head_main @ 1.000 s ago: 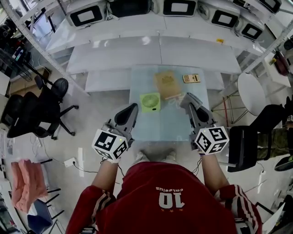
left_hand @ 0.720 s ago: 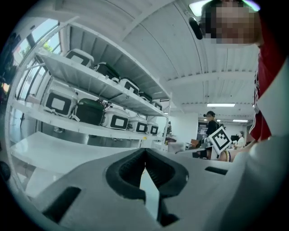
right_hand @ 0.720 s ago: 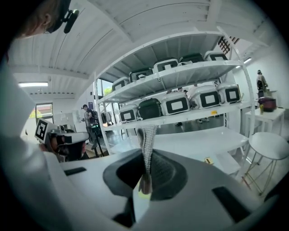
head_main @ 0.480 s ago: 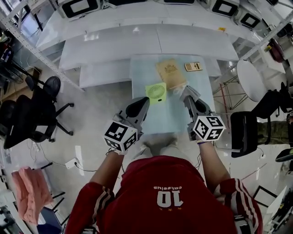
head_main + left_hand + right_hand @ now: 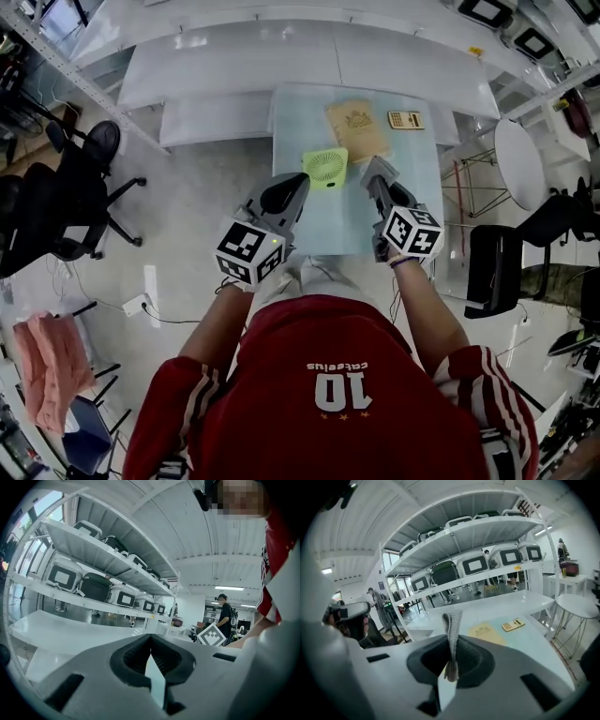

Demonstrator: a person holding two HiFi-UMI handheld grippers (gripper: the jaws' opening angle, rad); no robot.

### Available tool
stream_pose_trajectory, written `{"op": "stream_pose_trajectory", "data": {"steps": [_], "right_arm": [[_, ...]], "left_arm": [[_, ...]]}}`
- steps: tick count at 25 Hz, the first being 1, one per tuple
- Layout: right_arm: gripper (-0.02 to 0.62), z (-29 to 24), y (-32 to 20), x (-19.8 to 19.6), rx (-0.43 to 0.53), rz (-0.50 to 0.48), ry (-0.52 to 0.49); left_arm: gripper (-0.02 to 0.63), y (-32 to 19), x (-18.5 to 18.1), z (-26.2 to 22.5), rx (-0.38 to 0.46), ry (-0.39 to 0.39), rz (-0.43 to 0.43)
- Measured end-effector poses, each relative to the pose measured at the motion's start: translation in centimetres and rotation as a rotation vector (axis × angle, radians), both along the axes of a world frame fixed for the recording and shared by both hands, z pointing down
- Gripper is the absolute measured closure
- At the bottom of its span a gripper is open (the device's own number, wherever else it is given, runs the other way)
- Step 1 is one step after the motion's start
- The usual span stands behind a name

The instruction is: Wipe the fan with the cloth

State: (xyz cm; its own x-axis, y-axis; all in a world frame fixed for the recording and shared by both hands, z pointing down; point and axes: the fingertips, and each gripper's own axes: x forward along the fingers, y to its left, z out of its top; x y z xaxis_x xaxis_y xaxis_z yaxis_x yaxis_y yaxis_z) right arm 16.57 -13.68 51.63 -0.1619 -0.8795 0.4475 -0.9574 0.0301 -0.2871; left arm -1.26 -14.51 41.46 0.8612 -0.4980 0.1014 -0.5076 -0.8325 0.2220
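Head view, steeply down: a small light-green square fan [image 5: 325,167] lies flat on the pale glass table [image 5: 337,230], just left of a tan paper booklet [image 5: 358,129]. A yellow calculator [image 5: 406,119] sits further right. The left gripper [image 5: 300,182] hangs near the fan, jaws pressed together on nothing [image 5: 150,641]. The right gripper [image 5: 372,170] pinches a grey knitted cloth [image 5: 452,630], seemingly just right of the fan.

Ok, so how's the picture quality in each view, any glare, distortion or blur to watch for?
Head view: evenly lit, a glare spot on the white shelf, straight edges bowed; the fan reads clearly. Left gripper view: strong fisheye, dark corners, the close-up jaws slightly soft. Right gripper view: same fisheye; the cloth in its jaws is sharp.
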Motion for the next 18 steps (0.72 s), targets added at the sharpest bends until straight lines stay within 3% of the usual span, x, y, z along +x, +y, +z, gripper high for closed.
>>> {"op": "stream_pose_trajectory", "data": {"steps": [18], "right_arm": [[0.577, 12.2, -7.0, 2.2, -0.173, -0.021, -0.009]], "left_arm": [[0.606, -5.2, 2.5, 3.4, -0.089, -0.043, -0.111]]}}
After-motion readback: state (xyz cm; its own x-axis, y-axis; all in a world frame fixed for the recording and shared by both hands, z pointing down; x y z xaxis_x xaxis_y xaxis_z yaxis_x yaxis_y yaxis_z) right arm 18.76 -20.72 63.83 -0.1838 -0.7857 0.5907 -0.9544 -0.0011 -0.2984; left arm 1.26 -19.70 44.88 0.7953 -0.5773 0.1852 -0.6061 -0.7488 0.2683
